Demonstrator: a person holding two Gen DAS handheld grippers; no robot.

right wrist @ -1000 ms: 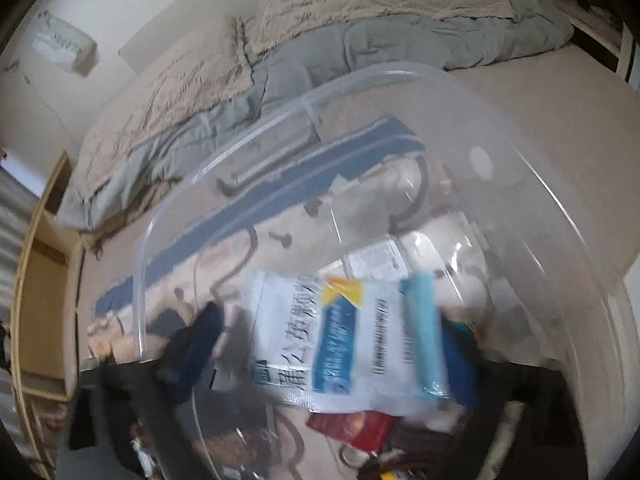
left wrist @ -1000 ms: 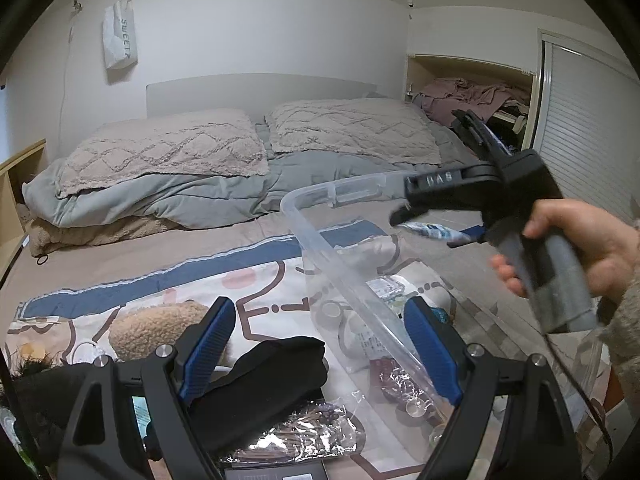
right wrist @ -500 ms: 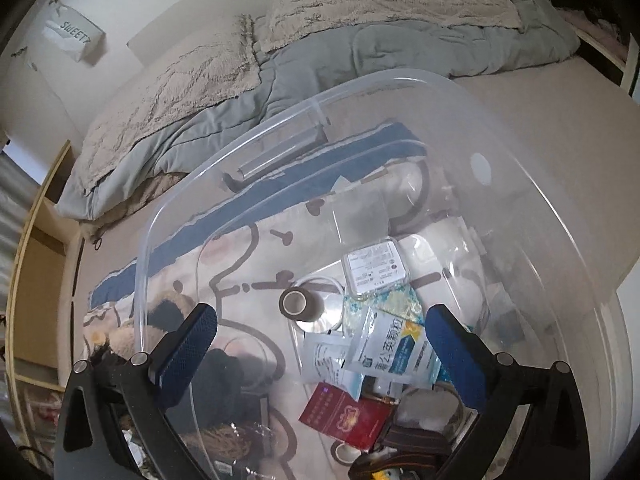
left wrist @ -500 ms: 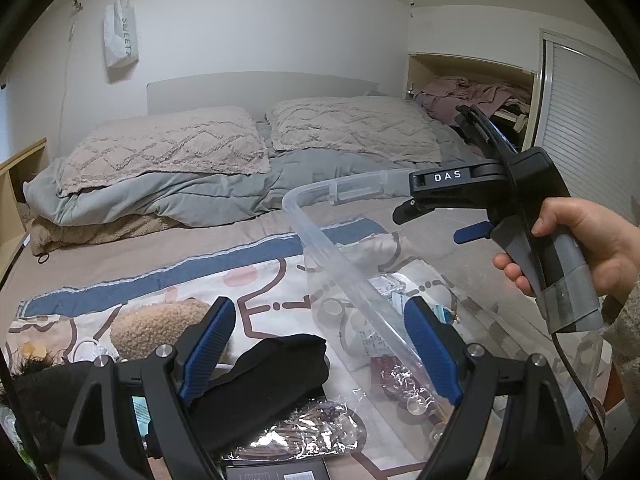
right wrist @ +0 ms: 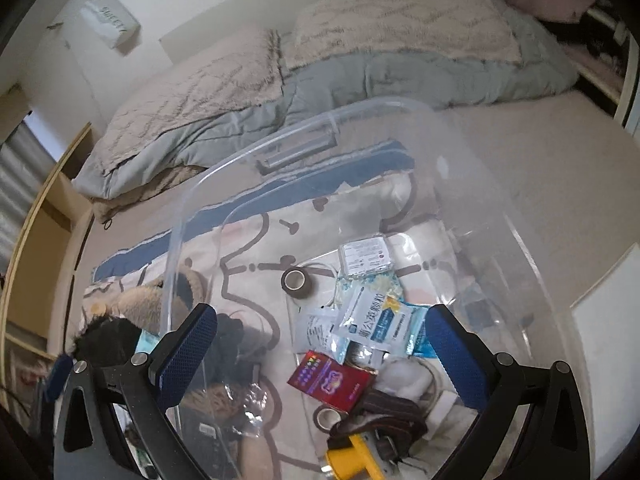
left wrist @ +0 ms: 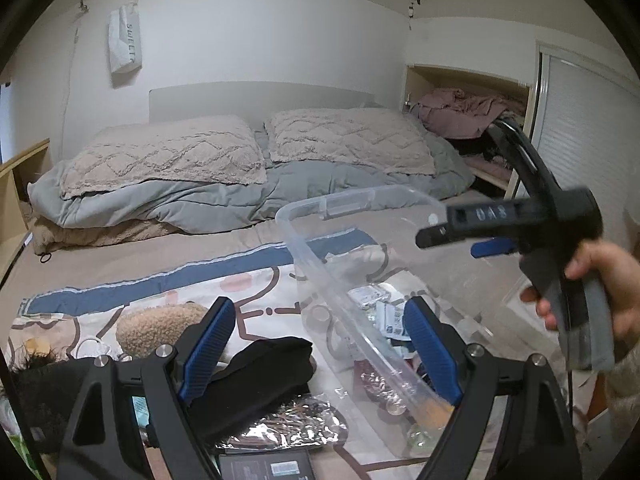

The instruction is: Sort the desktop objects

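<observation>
A clear plastic bin (right wrist: 520, 240) stands on a patterned mat on the bed; it also shows in the left wrist view (left wrist: 316, 256). Inside lie a white-and-blue sachet (right wrist: 376, 324), a red box (right wrist: 332, 380), a brown tape roll (right wrist: 297, 280), a small clear case (right wrist: 365, 256) and a dark strap (right wrist: 384, 416). My right gripper (right wrist: 320, 352) is open and empty above the bin; it shows held in a hand in the left wrist view (left wrist: 472, 232). My left gripper (left wrist: 318, 344) is open and empty above a black cloth (left wrist: 260, 376) left of the bin.
Left of the bin lie a tan plush toy (left wrist: 160, 328), a silver foil bag (left wrist: 280, 428) and a dark flat box (left wrist: 268, 468). Pillows (left wrist: 168, 156) and a grey duvet (left wrist: 224, 200) lie at the head of the bed. A wooden shelf (right wrist: 40, 216) stands at the left.
My right gripper opened and let go of the white-and-blue sachet, which now lies in the bin. The right gripper then rose and drew back a little. My left gripper stayed still.
</observation>
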